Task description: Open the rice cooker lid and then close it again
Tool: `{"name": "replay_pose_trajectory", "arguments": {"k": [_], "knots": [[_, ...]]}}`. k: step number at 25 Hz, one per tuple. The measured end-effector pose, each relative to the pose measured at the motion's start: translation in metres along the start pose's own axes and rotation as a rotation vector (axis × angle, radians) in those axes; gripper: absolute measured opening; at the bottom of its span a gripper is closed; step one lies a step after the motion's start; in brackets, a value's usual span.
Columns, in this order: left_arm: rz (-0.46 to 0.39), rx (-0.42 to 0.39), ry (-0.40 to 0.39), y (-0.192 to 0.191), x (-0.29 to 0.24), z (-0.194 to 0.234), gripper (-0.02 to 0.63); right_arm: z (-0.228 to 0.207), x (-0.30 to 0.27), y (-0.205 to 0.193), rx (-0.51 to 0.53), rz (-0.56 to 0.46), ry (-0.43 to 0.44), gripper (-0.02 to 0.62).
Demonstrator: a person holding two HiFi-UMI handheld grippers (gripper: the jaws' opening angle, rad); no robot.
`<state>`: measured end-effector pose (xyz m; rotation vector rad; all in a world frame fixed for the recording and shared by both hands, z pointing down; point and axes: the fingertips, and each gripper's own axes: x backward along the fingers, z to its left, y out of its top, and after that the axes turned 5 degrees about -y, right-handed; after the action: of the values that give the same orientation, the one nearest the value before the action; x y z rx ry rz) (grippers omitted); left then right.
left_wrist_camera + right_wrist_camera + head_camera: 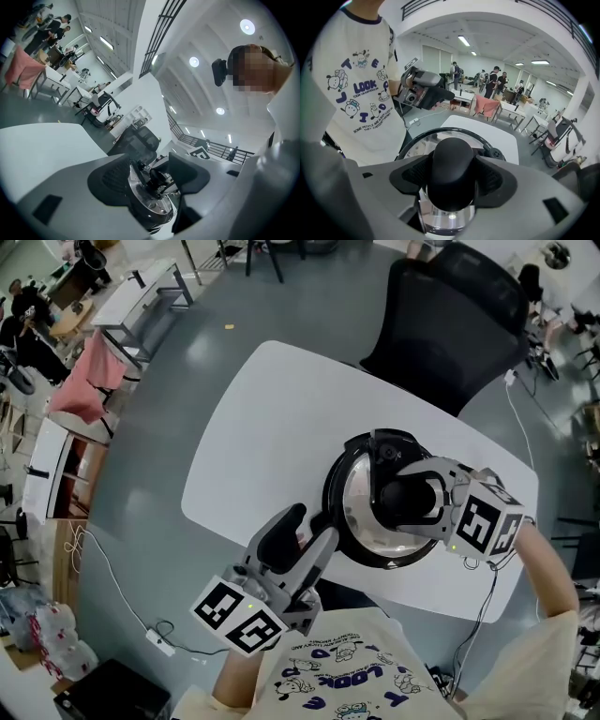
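The black rice cooker [332, 491] stands on the white table [272, 418], its glass lid [360, 514] lying flat on the pot. My right gripper [412, 501] reaches down over the lid with the lid's black knob [397, 497] between its jaws. In the right gripper view the knob [452, 159] fills the space between the pads of the right gripper [452, 177]; I see no firm squeeze. My left gripper [305, 532] hovers just left of the cooker, open and empty. In the left gripper view the cooker [150, 208] shows between the spread jaws of that gripper [150, 163].
A black office chair [441, 315] stands at the table's far side. A cable [489, 615] hangs off the near right edge. Desks, a pink cloth [89, 381] and several people are at the far left of the room.
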<state>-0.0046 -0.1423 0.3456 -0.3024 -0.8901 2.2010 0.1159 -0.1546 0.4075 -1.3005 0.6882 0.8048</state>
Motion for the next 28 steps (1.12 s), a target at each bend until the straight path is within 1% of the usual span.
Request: {"name": "replay_pose_trajectory", "arguments": {"k": [2, 4, 6, 8, 14, 17, 28], "knots": [[-0.001, -0.001, 0.003, -0.0001, 0.0012, 0.0003, 0.268, 0.0011, 0.0015, -0.0002, 0.015, 0.026, -0.017, 0.323], [-0.003, -0.002, 0.007, -0.0010, 0.0024, 0.0014, 0.268, 0.0021, 0.0010, -0.0008, -0.009, 0.032, -0.025, 0.322], [-0.004, -0.001, 0.008, -0.0023, 0.0037, 0.0027, 0.268, 0.0007, -0.0011, -0.0013, -0.039, 0.020, -0.035, 0.298], [-0.004, -0.002, 0.008, -0.0036, 0.0049, 0.0037, 0.268, -0.0001, -0.0033, -0.0014, -0.056, 0.020, -0.036, 0.296], [-0.004, -0.010, 0.004, -0.0047, 0.0065, 0.0041, 0.268, -0.0021, -0.0070, -0.0067, -0.070, 0.081, -0.057, 0.295], [-0.002, -0.011, 0.002, -0.0056, 0.0055, 0.0040, 0.268, -0.0031, -0.0075, -0.0077, -0.058, 0.095, -0.049, 0.293], [-0.007, -0.024, 0.010, -0.0062, 0.0103, 0.0019, 0.268, 0.0002, -0.0065, -0.0076, 0.008, 0.067, 0.003, 0.291]]}}
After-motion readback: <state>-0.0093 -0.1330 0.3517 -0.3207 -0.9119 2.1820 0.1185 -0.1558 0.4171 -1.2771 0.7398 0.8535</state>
